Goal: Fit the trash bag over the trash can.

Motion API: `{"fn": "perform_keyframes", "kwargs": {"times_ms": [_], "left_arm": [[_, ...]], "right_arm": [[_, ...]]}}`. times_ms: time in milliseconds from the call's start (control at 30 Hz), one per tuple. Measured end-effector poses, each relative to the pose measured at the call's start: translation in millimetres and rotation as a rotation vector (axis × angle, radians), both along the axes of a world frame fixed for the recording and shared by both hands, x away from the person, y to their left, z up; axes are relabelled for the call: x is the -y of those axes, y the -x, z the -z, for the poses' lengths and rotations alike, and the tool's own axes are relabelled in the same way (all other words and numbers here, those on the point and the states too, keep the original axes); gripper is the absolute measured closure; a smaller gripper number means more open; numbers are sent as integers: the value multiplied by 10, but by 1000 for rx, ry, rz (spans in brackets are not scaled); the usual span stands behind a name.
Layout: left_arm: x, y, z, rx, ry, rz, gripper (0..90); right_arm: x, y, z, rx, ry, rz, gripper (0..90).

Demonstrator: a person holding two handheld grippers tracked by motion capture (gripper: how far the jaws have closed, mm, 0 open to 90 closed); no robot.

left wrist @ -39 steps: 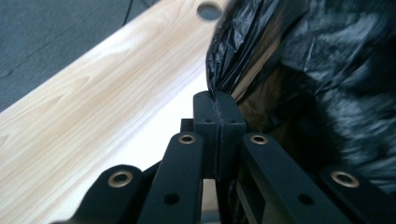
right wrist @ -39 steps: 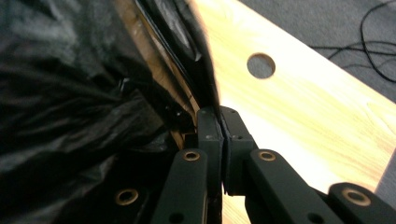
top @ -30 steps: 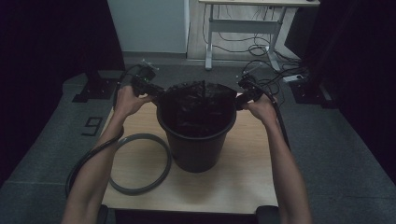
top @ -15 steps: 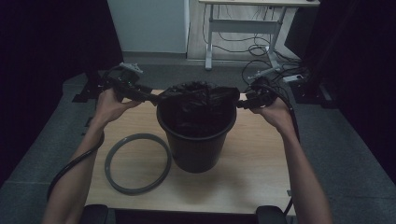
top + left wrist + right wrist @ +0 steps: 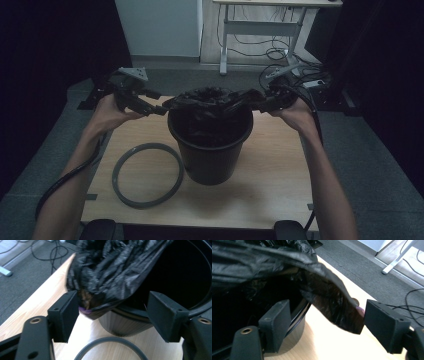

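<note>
High view: you have one black bucket standing near the middle of the desk, with one black bag bunched over its mouth and stretched out past the rim on both sides. One grey ring lies flat on the desk just to the left of the bucket, apart from it.

Your left tongs sit at the bag's left corner and your right tongs at its right corner. In the left gripper view the jaws stand wide, having just been opening, with the bag's edge between them and lying against one pad. In the right gripper view it is the same: jaws just opened, the bag's flap between them, brushing one pad, not pinched.

No writing or label can be read on anything. Bare desk lies right of the bucket and in front of it.
</note>
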State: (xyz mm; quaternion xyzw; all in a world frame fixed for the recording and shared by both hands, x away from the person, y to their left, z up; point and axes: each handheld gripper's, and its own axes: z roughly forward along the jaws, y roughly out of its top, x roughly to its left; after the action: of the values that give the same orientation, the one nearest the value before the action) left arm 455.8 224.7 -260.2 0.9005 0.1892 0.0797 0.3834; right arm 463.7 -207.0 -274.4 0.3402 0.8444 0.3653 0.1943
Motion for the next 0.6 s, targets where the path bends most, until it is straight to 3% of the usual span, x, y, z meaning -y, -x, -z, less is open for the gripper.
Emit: {"fn": "perform_keyframes", "kwargs": {"times_ms": [200, 267, 400, 467, 600], "left_arm": [[194, -20, 50, 16, -24, 48, 235], [257, -34, 49, 21, -28, 54, 262], [347, -56, 52, 12, -46, 75, 460], [369, -53, 52, 12, -60, 78, 609], [356, -45, 63, -19, -62, 79, 791]], "right_arm": [[-43, -144, -64, 12, 16, -15, 200], [-63, -216, -68, 13, 20, -16, 243], [-79, -308, -43, -8, 1, -31, 609], [-99, -302, -20, -18, 18, -38, 761], [-104, -188, -12, -29, -1, -89, 880]]}}
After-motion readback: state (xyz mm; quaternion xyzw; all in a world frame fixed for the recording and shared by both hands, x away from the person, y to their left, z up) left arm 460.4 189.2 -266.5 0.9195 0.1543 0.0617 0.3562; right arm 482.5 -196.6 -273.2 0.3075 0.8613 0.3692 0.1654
